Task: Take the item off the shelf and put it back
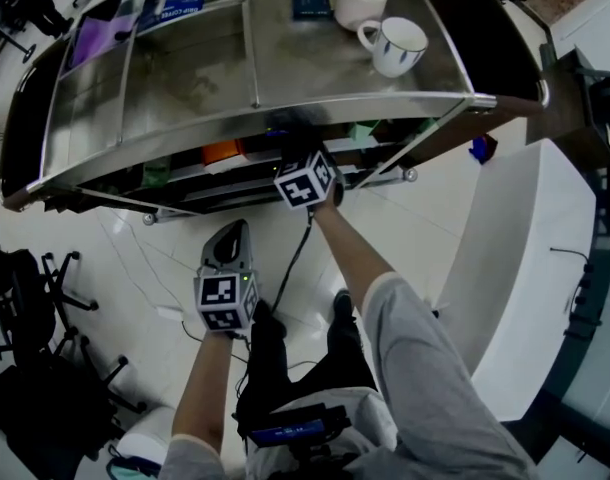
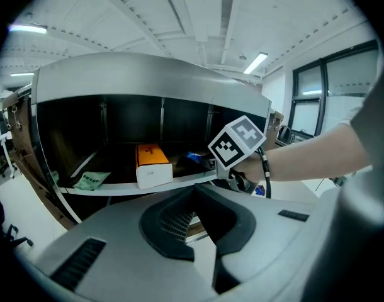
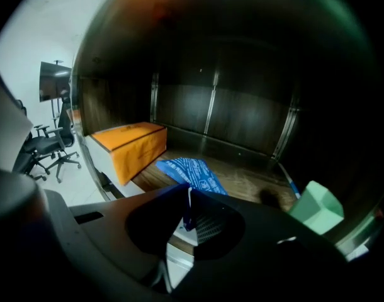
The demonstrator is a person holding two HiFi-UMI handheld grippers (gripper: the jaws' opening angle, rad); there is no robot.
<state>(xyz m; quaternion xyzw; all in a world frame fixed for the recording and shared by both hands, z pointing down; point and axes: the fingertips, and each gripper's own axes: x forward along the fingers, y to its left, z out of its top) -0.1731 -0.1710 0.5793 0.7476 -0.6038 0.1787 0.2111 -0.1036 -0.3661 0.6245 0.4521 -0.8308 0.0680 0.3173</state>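
Note:
A flat blue packet lies on the wooden board of the metal shelf unit's middle level. My right gripper reaches in under the top board and is shut on the packet's near edge, which shows as a thin blue strip between the jaws. In the left gripper view the same packet sits just beyond the right gripper's marker cube. My left gripper hangs lower, out in front of the shelf, shut with nothing in it.
An orange and white box stands left of the packet, and a pale green block at its right. A green sachet lies at the shelf's far left. Mugs stand on top. Office chairs are at left, a white counter at right.

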